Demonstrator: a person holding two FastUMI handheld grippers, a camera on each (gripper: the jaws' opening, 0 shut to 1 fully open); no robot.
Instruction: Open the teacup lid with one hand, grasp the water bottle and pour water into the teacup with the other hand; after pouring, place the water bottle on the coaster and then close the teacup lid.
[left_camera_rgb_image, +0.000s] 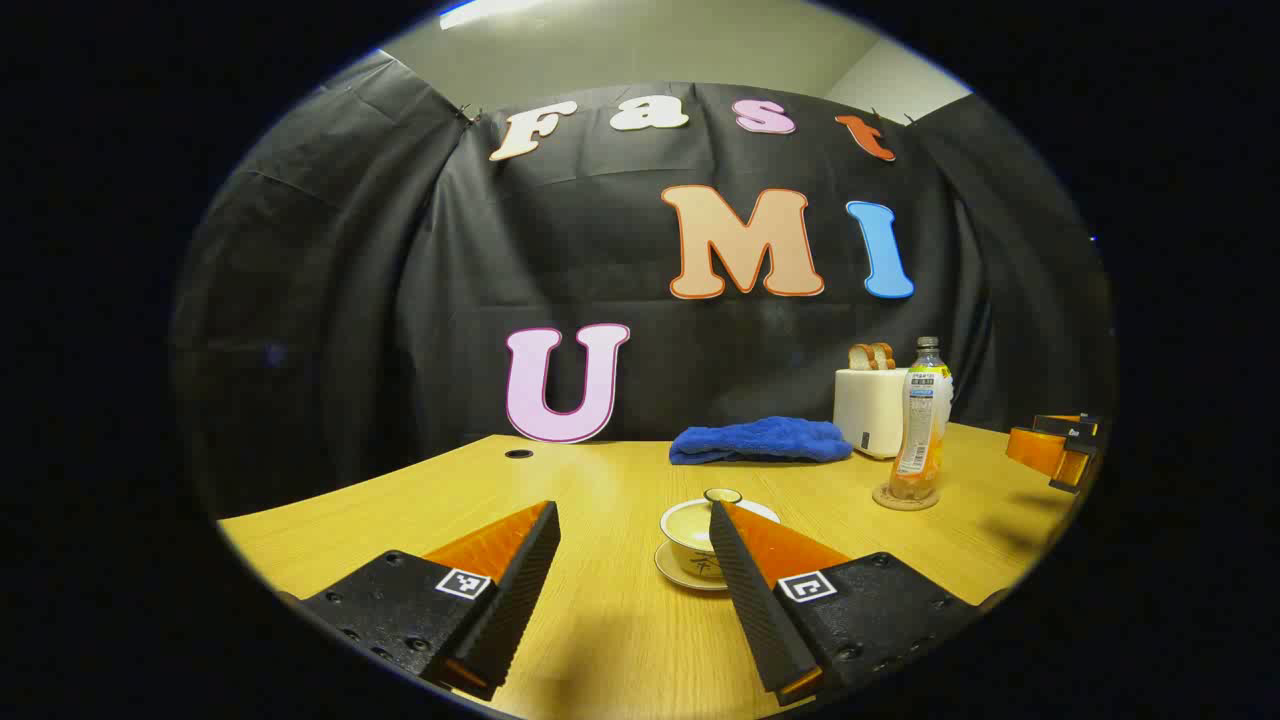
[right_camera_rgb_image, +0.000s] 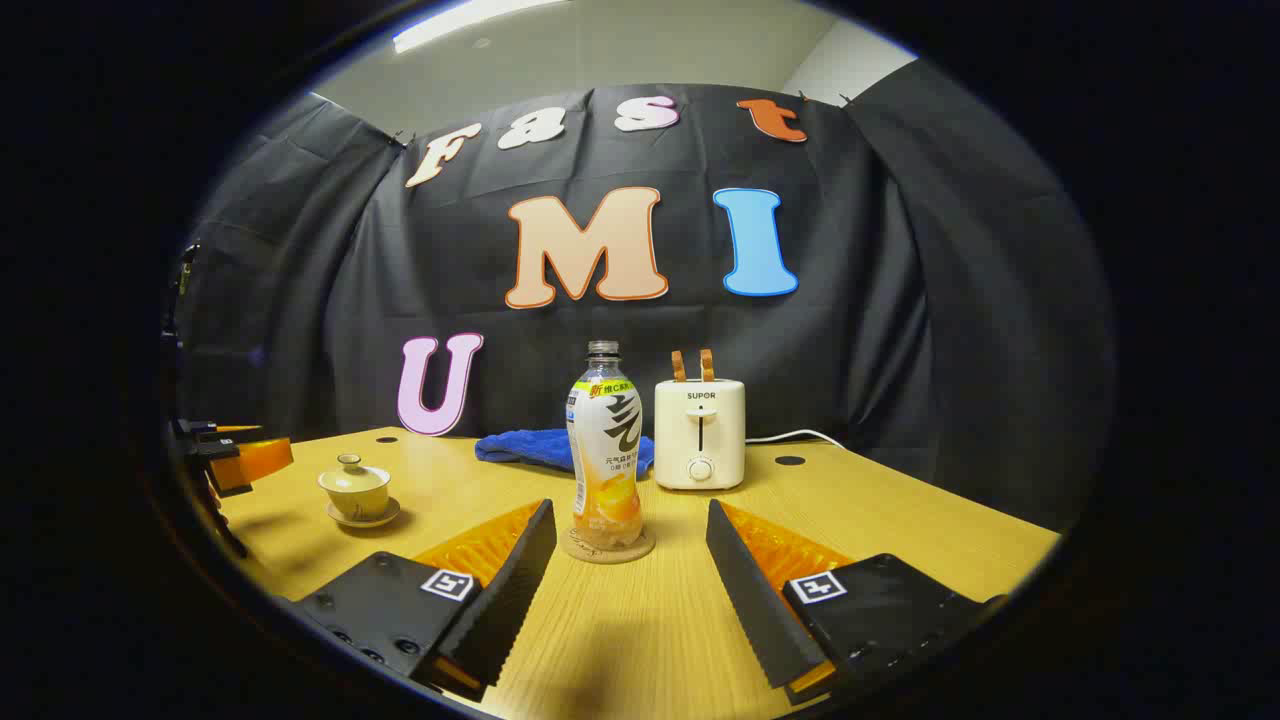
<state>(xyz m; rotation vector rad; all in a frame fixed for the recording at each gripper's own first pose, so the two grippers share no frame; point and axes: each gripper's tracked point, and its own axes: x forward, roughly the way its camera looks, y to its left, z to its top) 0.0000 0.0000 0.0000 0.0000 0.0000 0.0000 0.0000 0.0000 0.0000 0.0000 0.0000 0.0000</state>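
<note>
Jaws apart on both: left gripper (left_camera_rgb_image: 632, 535) empty, w/ teacup (left_camera_rgb_image: 700, 535) on saucer just ahead, partly hidden by its right finger; lid on. Right gripper (right_camera_rgb_image: 630, 530) empty, facing water bottle (right_camera_rgb_image: 605, 450) upright on coaster (right_camera_rgb_image: 607, 548). Toaster (right_camera_rgb_image: 700, 432) and blue cloth (right_camera_rgb_image: 530, 446) behind.

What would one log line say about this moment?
left claw: open, facing lidded teacup | right claw: open, facing bottle on coaster | lid: on
</note>
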